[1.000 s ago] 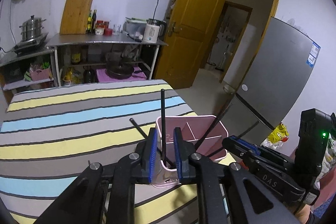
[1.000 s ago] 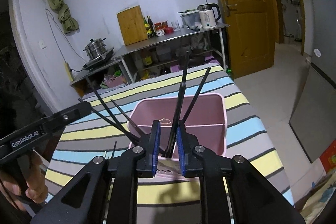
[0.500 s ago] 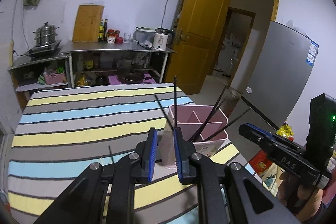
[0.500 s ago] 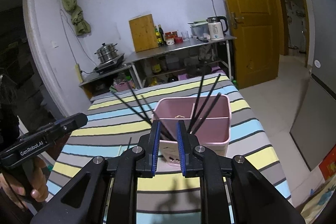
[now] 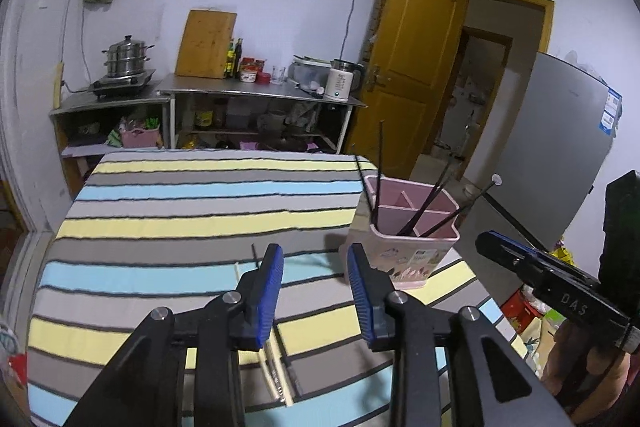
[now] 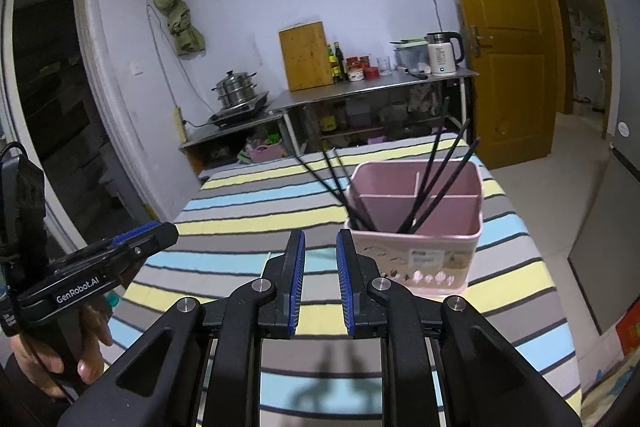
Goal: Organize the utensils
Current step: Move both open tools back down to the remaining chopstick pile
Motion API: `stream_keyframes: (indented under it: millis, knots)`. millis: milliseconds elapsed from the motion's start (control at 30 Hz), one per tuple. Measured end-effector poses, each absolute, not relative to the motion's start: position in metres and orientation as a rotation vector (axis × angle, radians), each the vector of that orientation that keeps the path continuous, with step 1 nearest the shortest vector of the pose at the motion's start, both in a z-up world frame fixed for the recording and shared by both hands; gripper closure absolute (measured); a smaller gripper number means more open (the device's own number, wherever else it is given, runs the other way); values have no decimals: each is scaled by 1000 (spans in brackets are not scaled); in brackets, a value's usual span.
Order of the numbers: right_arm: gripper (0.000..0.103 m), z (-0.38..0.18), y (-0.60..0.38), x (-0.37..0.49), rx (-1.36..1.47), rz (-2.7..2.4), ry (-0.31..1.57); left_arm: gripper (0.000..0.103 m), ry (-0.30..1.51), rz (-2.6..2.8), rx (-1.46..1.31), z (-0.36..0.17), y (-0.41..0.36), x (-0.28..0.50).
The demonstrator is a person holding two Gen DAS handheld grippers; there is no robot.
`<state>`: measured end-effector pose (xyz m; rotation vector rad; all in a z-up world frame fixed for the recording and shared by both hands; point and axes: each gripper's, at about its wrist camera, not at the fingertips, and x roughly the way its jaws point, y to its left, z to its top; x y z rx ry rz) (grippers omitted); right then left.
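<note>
Left tool point(image 5: 315, 269): its blue pads are wide apart and hold nothing.
Right tool point(image 6: 320, 255): its blue pads have a small gap, with nothing between them.
Pink plastic holder with dividers point(image 6: 416, 247): stands on the striped table point(image 5: 180, 223), just beyond both tools.
Thin black chopsticks point(image 6: 436, 179): lean inside the holder.
Pale wooden chopsticks point(image 5: 276, 367): lie flat on the table under the left tool.

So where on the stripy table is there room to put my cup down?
The stripy tablecloth is bare from its far edge to the left tool, all left of the pink utensil holder. It is crowded at the right corner by the holder and near the front edge, where loose chopsticks lie.
</note>
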<state>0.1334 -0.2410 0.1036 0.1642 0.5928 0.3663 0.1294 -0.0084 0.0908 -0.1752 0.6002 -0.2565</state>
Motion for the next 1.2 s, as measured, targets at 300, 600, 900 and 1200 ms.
stream_keyframes:
  millis: [300, 600, 900, 1200]
  knots:
    - [87, 85, -225, 124, 157, 405, 629, 70, 633, -217, -175, 67, 10, 122]
    - [87, 58, -208, 129, 142, 438, 698, 70, 729, -180, -197, 24, 22, 138]
    - [87, 23, -199, 143, 140, 454, 786, 70, 846, -155, -208, -26, 24, 179]
    - [87, -2, -190, 155, 128, 472, 849, 74, 905, -142, -174, -62, 16, 224]
